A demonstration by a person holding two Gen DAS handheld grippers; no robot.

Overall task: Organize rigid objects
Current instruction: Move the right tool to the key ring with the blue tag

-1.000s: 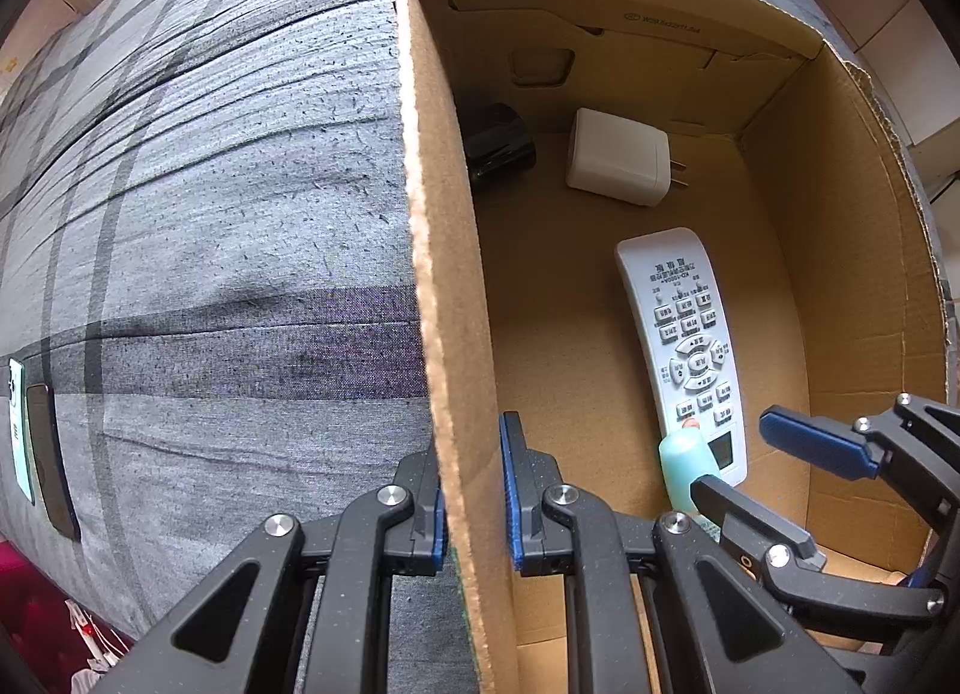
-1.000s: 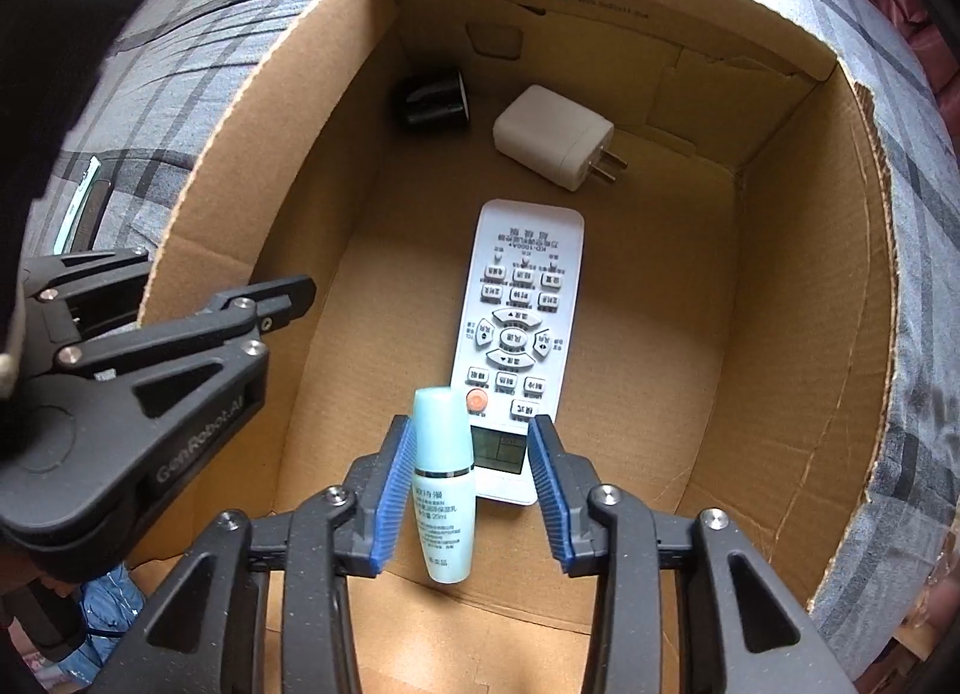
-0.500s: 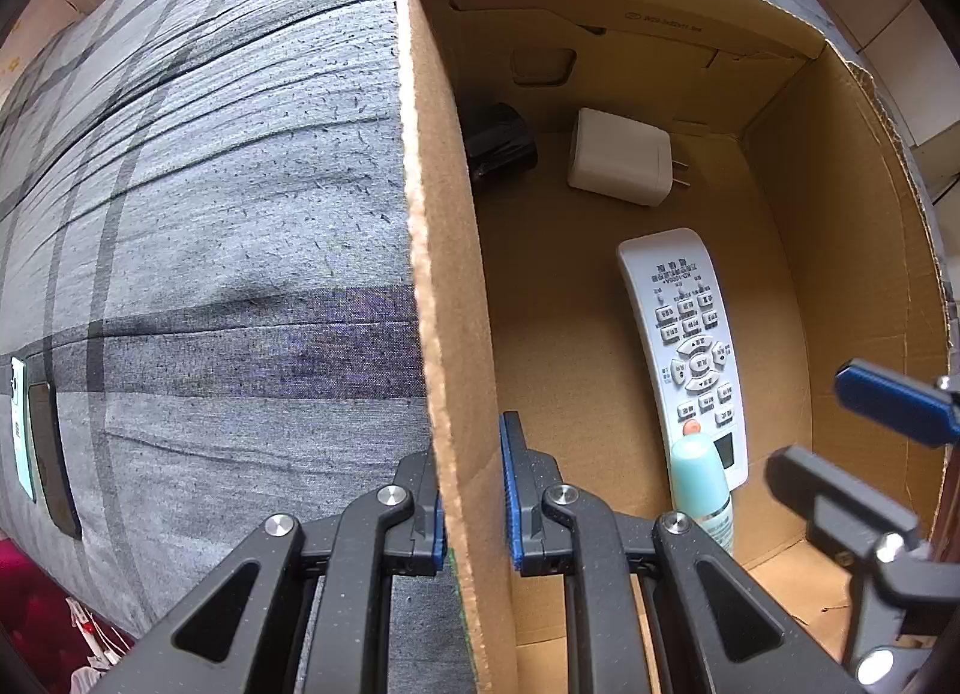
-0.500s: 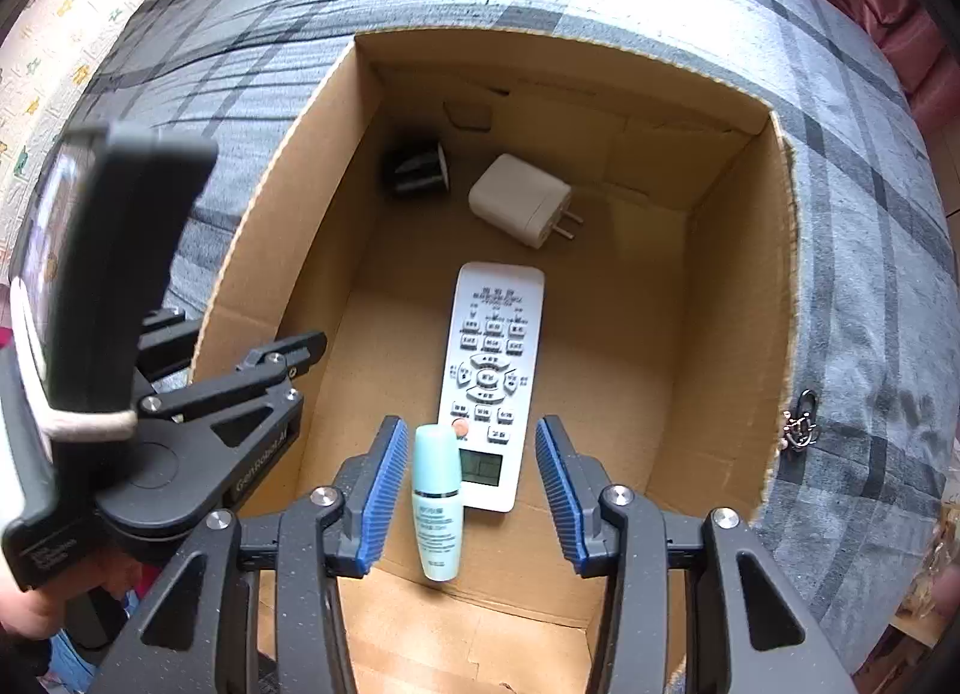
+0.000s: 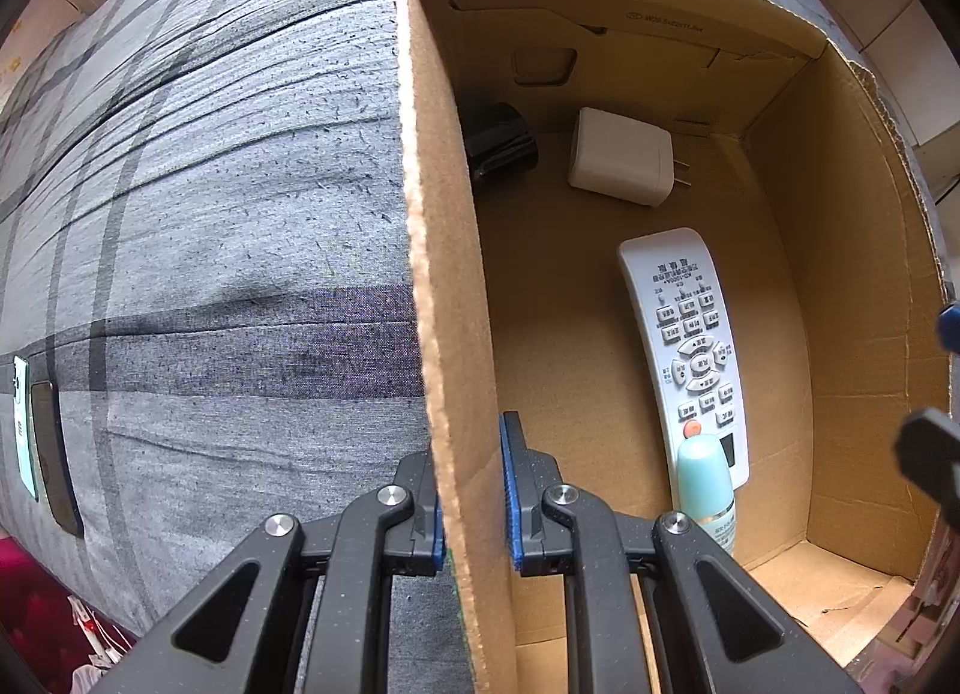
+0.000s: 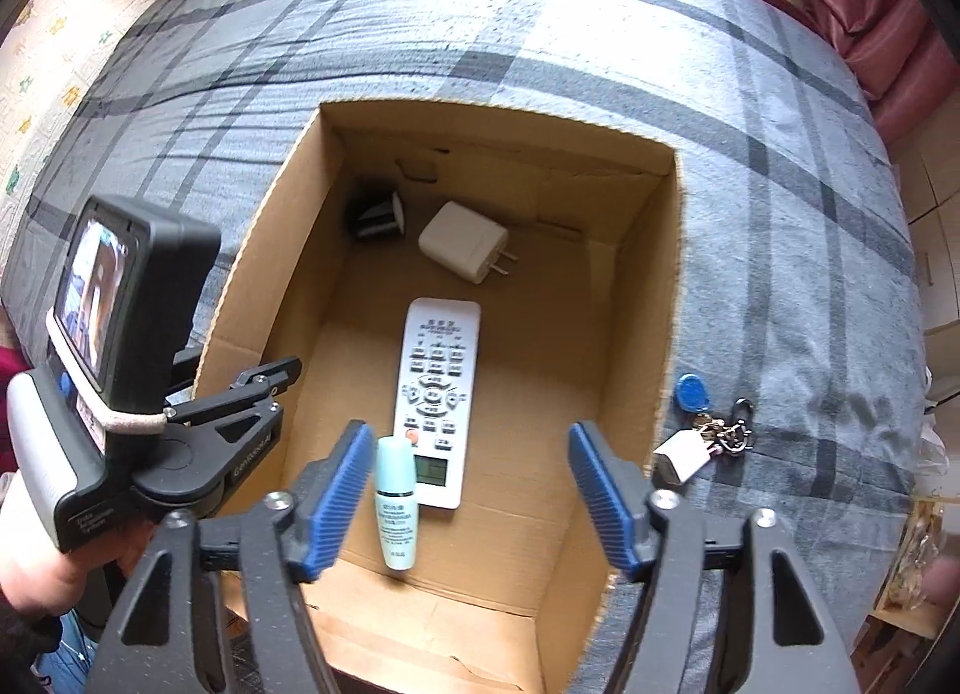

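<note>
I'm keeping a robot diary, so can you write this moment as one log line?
left gripper: clamped on box wall | right gripper: open, jaws just widened, above box | bottle: lying in box beside remote

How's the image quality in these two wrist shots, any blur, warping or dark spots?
Left wrist view: sharp, strong fisheye bending the cardboard box wall; the black object sits in shade. Right wrist view: sharp and evenly daylit, bedspread bulging, corners vignetted black, remote legible without glare.
</note>
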